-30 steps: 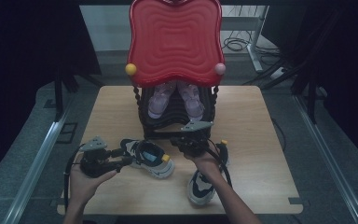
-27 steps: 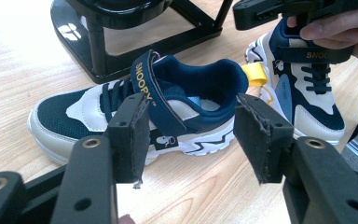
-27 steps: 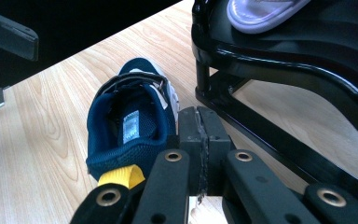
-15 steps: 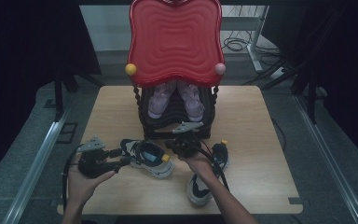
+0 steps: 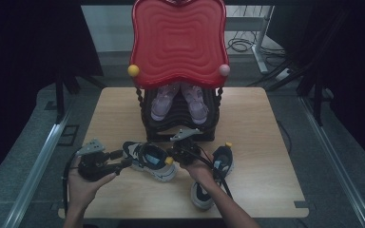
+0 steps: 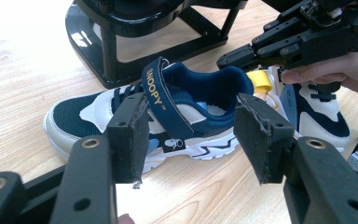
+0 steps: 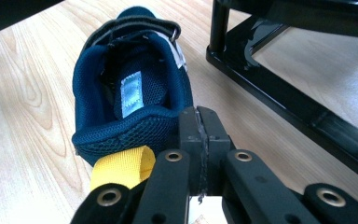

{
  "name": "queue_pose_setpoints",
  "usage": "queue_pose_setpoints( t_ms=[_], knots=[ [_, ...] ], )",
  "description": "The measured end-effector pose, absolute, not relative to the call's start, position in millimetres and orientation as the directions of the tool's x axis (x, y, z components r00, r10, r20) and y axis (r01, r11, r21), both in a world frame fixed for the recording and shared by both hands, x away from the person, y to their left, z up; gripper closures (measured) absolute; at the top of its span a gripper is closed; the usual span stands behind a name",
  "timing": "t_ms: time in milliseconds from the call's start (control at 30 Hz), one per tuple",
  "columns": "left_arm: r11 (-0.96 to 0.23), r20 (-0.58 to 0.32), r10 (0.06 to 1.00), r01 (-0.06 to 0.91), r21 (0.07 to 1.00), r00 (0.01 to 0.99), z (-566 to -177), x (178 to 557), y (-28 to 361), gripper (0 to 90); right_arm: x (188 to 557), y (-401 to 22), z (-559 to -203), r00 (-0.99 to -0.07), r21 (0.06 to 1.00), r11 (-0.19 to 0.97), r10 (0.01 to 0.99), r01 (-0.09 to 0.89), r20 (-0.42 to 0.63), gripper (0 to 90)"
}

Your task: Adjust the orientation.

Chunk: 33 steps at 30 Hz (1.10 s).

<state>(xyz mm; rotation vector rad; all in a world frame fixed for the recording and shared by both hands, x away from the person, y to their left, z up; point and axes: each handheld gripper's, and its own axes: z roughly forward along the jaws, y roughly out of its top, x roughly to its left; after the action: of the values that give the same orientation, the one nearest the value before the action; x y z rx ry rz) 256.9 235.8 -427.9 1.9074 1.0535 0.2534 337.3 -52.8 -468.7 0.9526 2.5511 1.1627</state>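
from above, the left gripper [image 5: 119,160] points at a blue shoe [image 5: 151,160] on the table [image 5: 266,142], before the rack [image 5: 178,128]. in the left gripper view its jaws are spread, framing the shoe. the right gripper [image 7: 199,135] is pressed together at the shoe's heel, beside the yellow loop [image 7: 121,171].

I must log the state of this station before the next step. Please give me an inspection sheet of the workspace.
Surface: wooden table, bare wood around the things.
Job's things: two navy and white shoes; left shoe lies on its side with a yellow heel loop; right shoe beside it.
Clutter: black shoe rack holding pink shoes, under a red panel.
Grippers: left gripper open, aimed at the left shoe; right gripper shut at its heel, nothing seen between the jaws.
Cables: one trails from the left gripper.
Surroundings: grey floor, more cables behind.
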Motion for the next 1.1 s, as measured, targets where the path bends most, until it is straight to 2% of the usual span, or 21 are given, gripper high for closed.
queue_pose_setpoints(
  t_ms=[400, 767, 900, 1100],
  knots=[
    [-0.209, -0.237, 0.760, 0.573, 0.792, 0.605, -429.2, 257.4, 237.8, 45.3, 334.6, -48.0, -474.4, -0.769, 0.722, 0.497, 0.635, 0.482, 0.076, 89.6],
    [-0.195, -0.242, 0.770, 0.578, 0.793, 0.591, -428.7, 256.5, 241.4, 45.1, 321.7, -38.9, -475.6, -0.809, 0.719, 0.522, 0.581, 0.459, 0.094, 89.6],
    [-0.188, -0.243, 0.773, 0.577, 0.795, 0.586, -428.7, 256.7, 243.5, 45.0, 317.5, -32.6, -476.4, -0.826, 0.717, 0.515, 0.544, 0.469, 0.150, 89.6],
    [-0.173, -0.248, 0.779, 0.578, 0.798, 0.576, -428.0, 256.1, 247.3, 44.9, 310.3, -24.0, -476.6, -0.845, 0.717, 0.535, 0.515, 0.447, 0.143, 89.6]
  ],
)
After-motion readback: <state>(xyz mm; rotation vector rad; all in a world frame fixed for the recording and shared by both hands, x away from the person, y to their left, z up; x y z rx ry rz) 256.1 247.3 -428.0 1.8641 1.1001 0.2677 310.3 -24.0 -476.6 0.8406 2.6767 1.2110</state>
